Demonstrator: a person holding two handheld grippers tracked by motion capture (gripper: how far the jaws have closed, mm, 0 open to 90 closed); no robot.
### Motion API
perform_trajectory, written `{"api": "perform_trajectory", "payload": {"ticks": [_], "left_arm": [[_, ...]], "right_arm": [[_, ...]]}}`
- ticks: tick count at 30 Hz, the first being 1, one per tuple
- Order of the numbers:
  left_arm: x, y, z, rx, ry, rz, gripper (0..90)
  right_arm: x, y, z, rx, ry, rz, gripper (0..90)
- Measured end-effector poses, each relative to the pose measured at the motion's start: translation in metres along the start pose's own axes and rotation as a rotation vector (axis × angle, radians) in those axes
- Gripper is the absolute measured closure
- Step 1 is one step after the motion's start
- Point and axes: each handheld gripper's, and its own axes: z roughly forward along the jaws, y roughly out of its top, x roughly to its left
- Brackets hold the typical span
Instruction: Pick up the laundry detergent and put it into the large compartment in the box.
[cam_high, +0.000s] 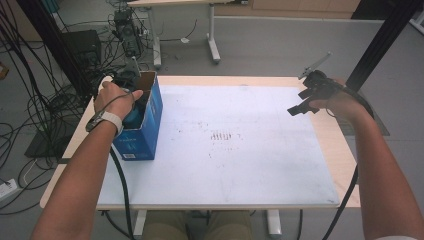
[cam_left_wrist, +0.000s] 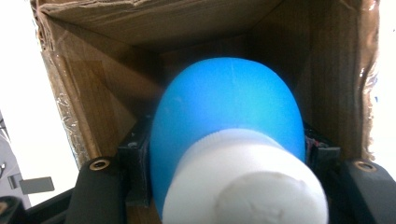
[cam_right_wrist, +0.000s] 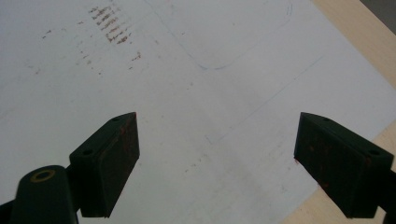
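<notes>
1. The left gripper (cam_left_wrist: 224, 186) has its jaws clamped on a round blue plastic bottle with a white cap (cam_left_wrist: 224, 116) inside the blue cardboard box (cam_high: 148, 117); the bottle's base is hidden.
2. The right gripper (cam_right_wrist: 217, 158) hovers over the white surface (cam_high: 240, 150), jaws wide apart and empty.

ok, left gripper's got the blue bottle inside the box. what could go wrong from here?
1. The left gripper clamps the rounded blue bottle by its sides; the curved body might slip if it is lifted fast.
2. The cardboard box is narrow and its walls sit close around the bottle, so bottle or jaws could catch on a wall and tip or drag the box.
3. The right gripper hovers open far across the table, so nothing steadies the box.
</notes>
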Motion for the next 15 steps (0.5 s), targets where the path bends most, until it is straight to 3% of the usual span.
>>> {"api": "perform_trajectory", "payload": {"ticks": [15], "left_arm": [[0.0022, -0.0006, -0.0003, -0.005, -0.011, 0.006, 30.7]], "right_arm": [[0.0010, -0.0009, -0.0029, -0.001, -0.006, 0.003, 14.1]]}}
